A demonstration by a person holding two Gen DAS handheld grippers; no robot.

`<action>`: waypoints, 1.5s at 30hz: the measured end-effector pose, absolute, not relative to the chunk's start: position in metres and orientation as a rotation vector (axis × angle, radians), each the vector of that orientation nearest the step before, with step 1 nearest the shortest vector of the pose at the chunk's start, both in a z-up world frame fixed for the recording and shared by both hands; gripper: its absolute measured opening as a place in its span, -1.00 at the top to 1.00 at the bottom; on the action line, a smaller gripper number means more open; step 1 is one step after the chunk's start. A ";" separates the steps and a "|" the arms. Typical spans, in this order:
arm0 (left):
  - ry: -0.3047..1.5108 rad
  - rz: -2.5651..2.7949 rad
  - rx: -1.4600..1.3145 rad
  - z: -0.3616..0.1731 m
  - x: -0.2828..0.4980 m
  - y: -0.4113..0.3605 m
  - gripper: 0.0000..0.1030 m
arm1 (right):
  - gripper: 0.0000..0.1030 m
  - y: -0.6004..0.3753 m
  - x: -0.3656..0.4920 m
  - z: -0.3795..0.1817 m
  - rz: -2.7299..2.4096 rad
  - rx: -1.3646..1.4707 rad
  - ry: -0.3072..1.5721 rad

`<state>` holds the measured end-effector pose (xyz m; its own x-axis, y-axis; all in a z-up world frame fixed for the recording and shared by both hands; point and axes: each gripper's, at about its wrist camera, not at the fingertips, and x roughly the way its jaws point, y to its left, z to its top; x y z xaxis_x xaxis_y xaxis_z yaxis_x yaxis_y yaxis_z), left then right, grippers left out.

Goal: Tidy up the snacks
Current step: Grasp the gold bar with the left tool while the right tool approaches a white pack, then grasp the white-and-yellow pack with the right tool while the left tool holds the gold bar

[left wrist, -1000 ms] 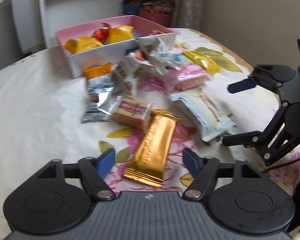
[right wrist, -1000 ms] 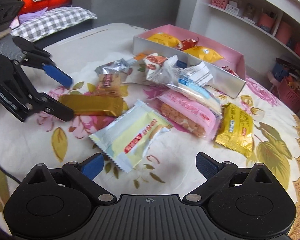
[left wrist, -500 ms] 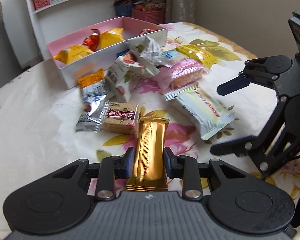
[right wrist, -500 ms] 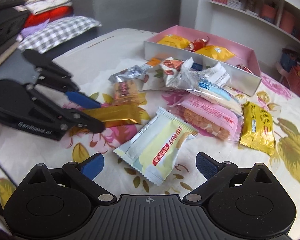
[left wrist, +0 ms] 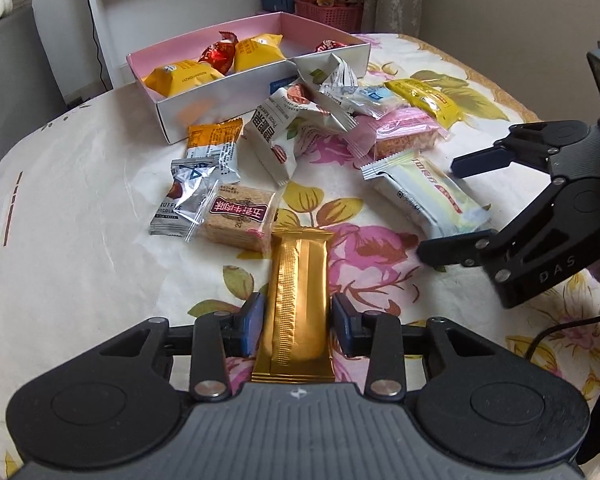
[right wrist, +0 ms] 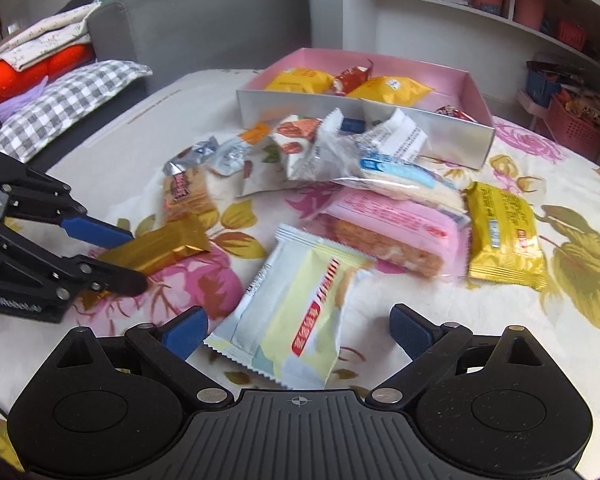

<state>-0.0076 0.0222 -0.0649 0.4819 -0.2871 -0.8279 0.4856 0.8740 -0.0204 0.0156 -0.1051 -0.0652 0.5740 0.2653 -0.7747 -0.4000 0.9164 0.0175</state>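
Left hand-held gripper (left wrist: 295, 326), jaws easing apart, straddles the near end of the long gold foil-wrapped snack bar (left wrist: 297, 300) lying on the floral-cloth counter (left wrist: 79, 240); right hand-held gripper (right wrist: 295, 328) gapes over the pale yellow-white pouch (right wrist: 295, 308); risk: slick foil slips out on lifting.

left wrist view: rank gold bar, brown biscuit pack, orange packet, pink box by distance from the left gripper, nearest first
1. gold bar: between the left gripper fingers, whose jaws are opening.
2. brown biscuit pack: just beyond the bar's far end, left of it.
3. orange packet: farther back, left.
4. pink box: farthest, at the table's back.
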 end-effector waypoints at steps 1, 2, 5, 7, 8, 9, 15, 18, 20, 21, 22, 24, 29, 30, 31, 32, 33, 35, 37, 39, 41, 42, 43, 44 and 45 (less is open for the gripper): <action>0.960 -0.476 0.224 -0.065 -0.008 0.023 0.33 | -0.90 -0.108 0.015 -0.065 0.389 -0.172 0.874; 0.961 -0.477 0.222 -0.064 -0.007 0.023 0.33 | -0.90 -0.112 0.016 -0.065 0.384 -0.175 0.874; 0.963 -0.479 0.216 -0.064 -0.007 0.022 0.28 | -0.90 -0.120 0.017 -0.066 0.378 -0.154 0.886; 0.961 -0.484 0.213 -0.065 -0.007 0.022 0.19 | -0.90 -0.119 0.017 -0.065 0.382 -0.147 0.883; 0.960 -0.487 0.211 -0.065 -0.008 0.021 0.16 | -0.90 -0.117 0.016 -0.064 0.388 -0.150 0.878; 0.958 -0.490 0.209 -0.066 -0.008 0.021 0.11 | -0.90 -0.115 0.016 -0.063 0.395 -0.152 0.873; 0.944 -0.485 0.211 -0.067 -0.009 0.017 0.07 | -0.86 -0.098 0.017 -0.066 0.425 -0.173 0.867; 0.936 -0.466 0.207 -0.067 -0.010 0.018 0.13 | -0.83 -0.095 0.018 -0.068 0.419 -0.183 0.853; 0.929 -0.448 0.204 -0.067 -0.010 0.019 0.25 | -0.76 -0.096 0.018 -0.068 0.411 -0.178 0.843; 0.927 -0.441 0.197 -0.066 -0.009 0.020 0.35 | -0.67 -0.097 0.019 -0.067 0.406 -0.174 0.839; 0.928 -0.435 0.188 -0.066 -0.008 0.022 0.39 | -0.55 -0.098 0.019 -0.066 0.402 -0.170 0.834; 0.933 -0.429 0.163 -0.065 -0.007 0.024 0.43 | -0.32 -0.100 0.020 -0.065 0.393 -0.165 0.827; 0.933 -0.427 0.149 -0.064 -0.007 0.024 0.49 | 0.07 -0.104 0.021 -0.060 0.401 -0.139 0.827; 0.933 -0.429 0.147 -0.063 -0.008 0.024 0.49 | 0.08 -0.103 0.020 -0.059 0.405 -0.140 0.825; 0.933 -0.432 0.145 -0.063 -0.009 0.024 0.49 | 0.08 -0.103 0.020 -0.058 0.411 -0.141 0.822; 0.931 -0.433 0.142 -0.062 -0.009 0.024 0.49 | 0.09 -0.103 0.019 -0.057 0.419 -0.142 0.820; 0.929 -0.433 0.140 -0.061 -0.010 0.024 0.49 | 0.09 -0.103 0.018 -0.055 0.423 -0.143 0.816; 0.925 -0.434 0.133 -0.059 -0.010 0.025 0.49 | 0.09 -0.102 0.016 -0.052 0.430 -0.148 0.805; 0.920 -0.436 0.123 -0.057 -0.010 0.026 0.50 | 0.09 -0.101 0.014 -0.049 0.435 -0.150 0.795; 0.916 -0.441 0.113 -0.055 -0.010 0.027 0.50 | 0.10 -0.101 0.013 -0.046 0.438 -0.144 0.787; 0.908 -0.445 0.107 -0.052 -0.012 0.027 0.50 | 0.10 -0.102 0.012 -0.043 0.439 -0.136 0.779; 0.903 -0.447 0.104 -0.050 -0.012 0.027 0.50 | 0.10 -0.103 0.012 -0.041 0.439 -0.131 0.775; 0.899 -0.450 0.101 -0.049 -0.012 0.027 0.50 | 0.10 -0.103 0.012 -0.039 0.439 -0.126 0.771; 0.895 -0.453 0.096 -0.047 -0.013 0.027 0.50 | 0.10 -0.104 0.012 -0.037 0.438 -0.120 0.767; 0.891 -0.455 0.092 -0.046 -0.013 0.027 0.50 | 0.10 -0.105 0.012 -0.035 0.438 -0.114 0.764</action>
<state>-0.0129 0.0267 -0.0455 0.5400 -0.3445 -0.7680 0.4202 0.9009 -0.1087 0.0119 -0.1051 -0.0354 0.6373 0.3419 -0.6906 -0.4237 0.9040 0.0566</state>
